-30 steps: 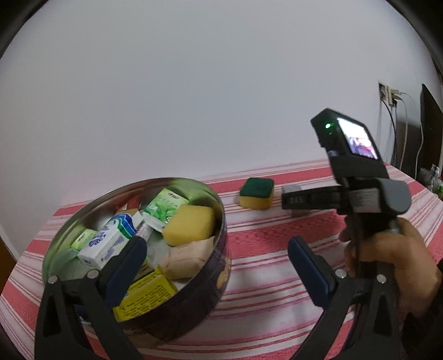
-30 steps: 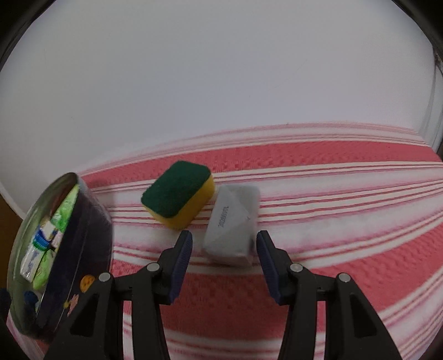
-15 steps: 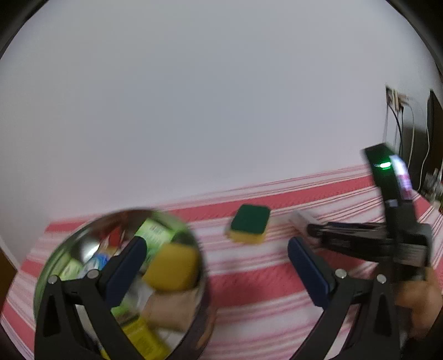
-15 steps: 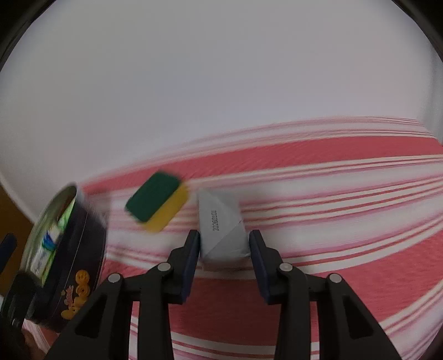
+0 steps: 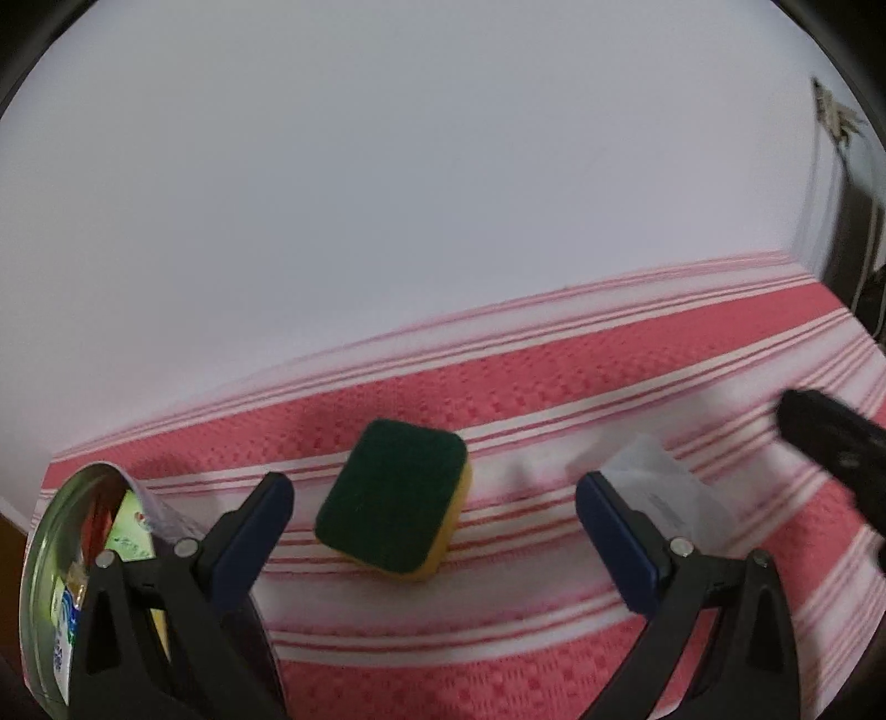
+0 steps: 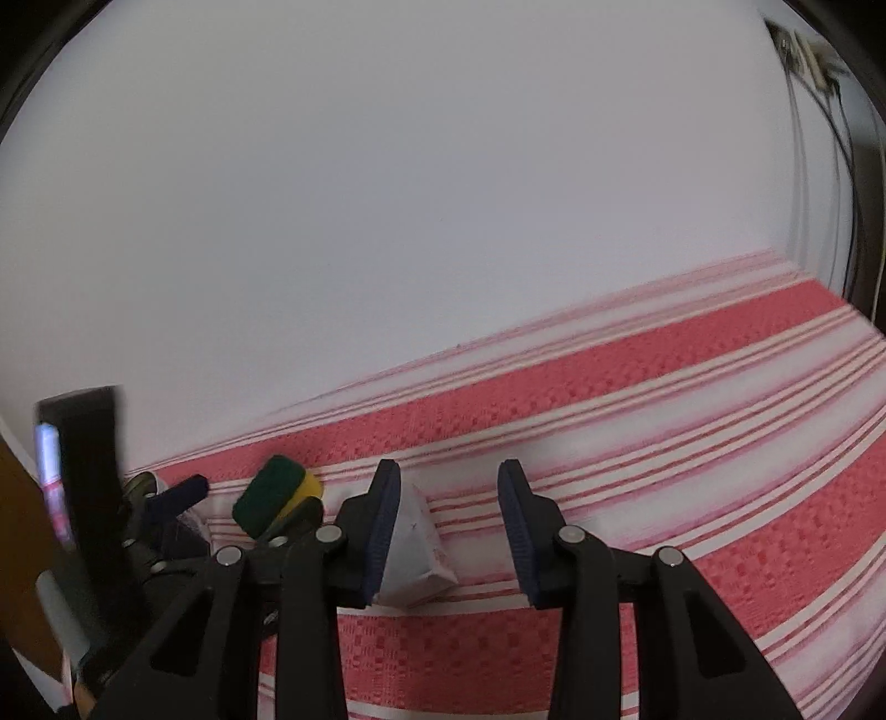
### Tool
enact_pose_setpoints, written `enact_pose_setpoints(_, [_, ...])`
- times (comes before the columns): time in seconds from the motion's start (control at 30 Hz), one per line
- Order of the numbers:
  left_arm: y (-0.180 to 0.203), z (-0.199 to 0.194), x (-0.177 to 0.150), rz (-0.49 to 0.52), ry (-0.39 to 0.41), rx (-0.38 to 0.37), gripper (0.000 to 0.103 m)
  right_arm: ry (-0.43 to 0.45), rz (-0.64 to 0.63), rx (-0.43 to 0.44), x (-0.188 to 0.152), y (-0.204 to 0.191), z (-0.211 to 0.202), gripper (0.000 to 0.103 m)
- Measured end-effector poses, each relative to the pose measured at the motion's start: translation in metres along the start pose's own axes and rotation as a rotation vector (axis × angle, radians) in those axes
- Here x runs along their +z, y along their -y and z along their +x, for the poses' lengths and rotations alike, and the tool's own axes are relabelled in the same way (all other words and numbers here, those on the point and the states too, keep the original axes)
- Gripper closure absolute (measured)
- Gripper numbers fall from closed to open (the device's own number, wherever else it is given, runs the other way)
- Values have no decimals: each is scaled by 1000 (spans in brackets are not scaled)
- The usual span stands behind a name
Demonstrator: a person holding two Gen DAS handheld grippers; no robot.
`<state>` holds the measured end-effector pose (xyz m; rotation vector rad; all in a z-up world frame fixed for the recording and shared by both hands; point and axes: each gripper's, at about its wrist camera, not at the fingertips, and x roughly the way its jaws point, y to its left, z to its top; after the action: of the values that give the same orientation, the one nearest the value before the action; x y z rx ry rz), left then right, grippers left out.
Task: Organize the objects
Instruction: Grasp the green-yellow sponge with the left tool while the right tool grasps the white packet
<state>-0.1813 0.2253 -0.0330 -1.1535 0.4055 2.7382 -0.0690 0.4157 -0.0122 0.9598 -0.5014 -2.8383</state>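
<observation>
A green-topped yellow sponge [image 5: 393, 509] lies on the red-striped cloth, just ahead of my left gripper [image 5: 432, 487], whose jaws stand wide open on either side of it without touching it. A white folded packet [image 6: 418, 559] sits tilted between the narrow jaws of my right gripper [image 6: 448, 471]. It presses against the left pad, and a strip of cloth shows beside the right pad. In the left wrist view the packet [image 5: 659, 498] hangs blurred just above the cloth, left of a dark right-gripper finger [image 5: 830, 448]. The sponge [image 6: 271, 493] also shows at the left of the right wrist view.
A round metal tin [image 5: 39, 559] holding several small packs stands at the lower left, partly behind my left finger. The left gripper's black camera body [image 6: 83, 487] fills the left edge of the right wrist view. A wall socket with cables [image 6: 803, 50] hangs at the far right.
My left gripper swung right, from over the tin to the sponge. My right gripper closed on the white packet and carried it right, away from the sponge, rising slightly.
</observation>
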Motion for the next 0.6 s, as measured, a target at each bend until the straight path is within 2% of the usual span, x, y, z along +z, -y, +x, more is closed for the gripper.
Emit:
enact_pose_setpoints(0.17, [-4,28,4,-20,-83,49,0,-5,3,1,3,-1,-4,63])
enact_pose_setpoints(0.23, [-6,40,4,-33,-127,34,0,-5,21,-1,7,7,12,63])
enact_pose_setpoints(0.27, [-9,42,4,-59,-118,10,2,1,32,-1,7,10,11,63])
enact_pose_setpoints(0.33, [-14,45,4,-105,-140,-48,13,3,42,-3,8,11,9,63])
enact_pose_setpoints(0.37, [-15,45,4,-117,-145,-59,15,0,46,-2,9,12,10,63])
enact_pose_setpoints(0.4, [-16,44,4,-120,-140,-46,23,-9,45,2,9,13,11,63])
enact_pose_setpoints(0.43, [-17,42,3,-116,-132,-39,38,-21,44,5,9,13,13,63])
enact_pose_setpoints(0.47, [-19,39,3,-114,-129,-40,38,-33,44,8,8,13,14,63])
enact_pose_setpoints(0.53, [-22,33,3,-140,-125,-87,39,-47,45,16,8,13,15,63])
enact_pose_setpoints(0.6, [-28,14,2,-158,-82,-110,39,-71,36,29,7,13,18,63])
